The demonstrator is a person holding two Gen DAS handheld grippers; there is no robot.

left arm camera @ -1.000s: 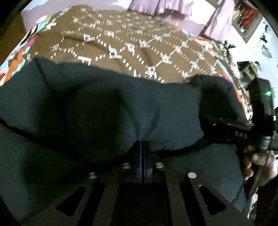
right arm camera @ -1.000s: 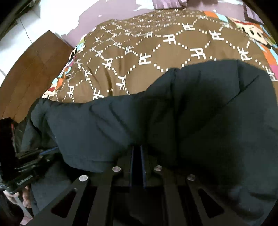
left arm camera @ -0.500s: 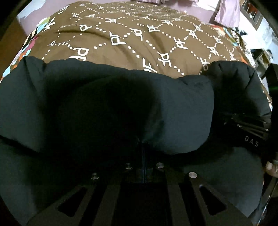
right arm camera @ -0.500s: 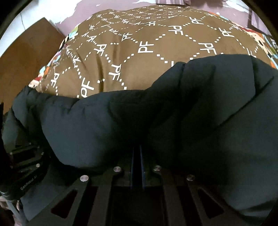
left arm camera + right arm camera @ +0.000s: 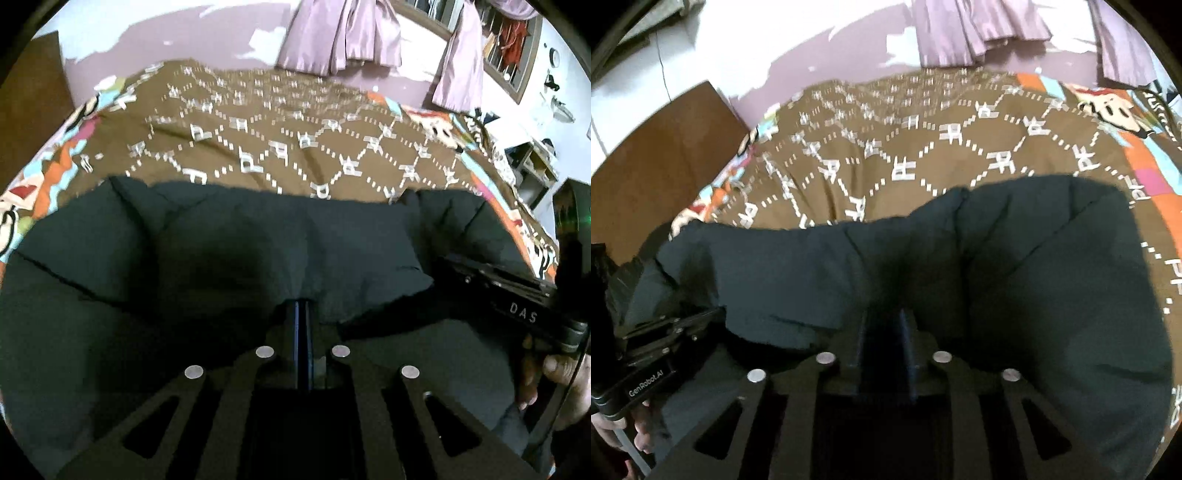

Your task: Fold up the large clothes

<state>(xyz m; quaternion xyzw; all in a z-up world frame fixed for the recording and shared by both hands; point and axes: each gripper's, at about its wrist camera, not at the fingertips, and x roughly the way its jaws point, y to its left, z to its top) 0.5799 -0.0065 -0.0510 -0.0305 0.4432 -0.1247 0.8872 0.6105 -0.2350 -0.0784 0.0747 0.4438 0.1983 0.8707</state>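
Observation:
A large dark padded jacket point(image 5: 229, 258) lies on the bed, its near part doubled over onto itself; it also fills the right wrist view point(image 5: 1015, 266). My left gripper point(image 5: 301, 306) is shut on the jacket's folded edge. My right gripper point(image 5: 882, 321) sits at the same edge with its jaws a little apart and fabric between them. Each gripper shows in the other's view: the right one point(image 5: 517, 295) at the right edge, the left one point(image 5: 653, 347) at the lower left.
The brown bedspread point(image 5: 295, 147) with a white diamond pattern and colourful border point(image 5: 1145, 177) covers the bed beyond the jacket. A wooden headboard point(image 5: 653, 162) stands at the left. Purple curtains point(image 5: 340, 33) and a shelf point(image 5: 532, 162) are at the back and right.
Both grippers have tilted up and drawn back, so more of the bedspread and the wall shows. The right gripper's jaws have parted slightly. The jacket's folded edge lies lower and flatter.

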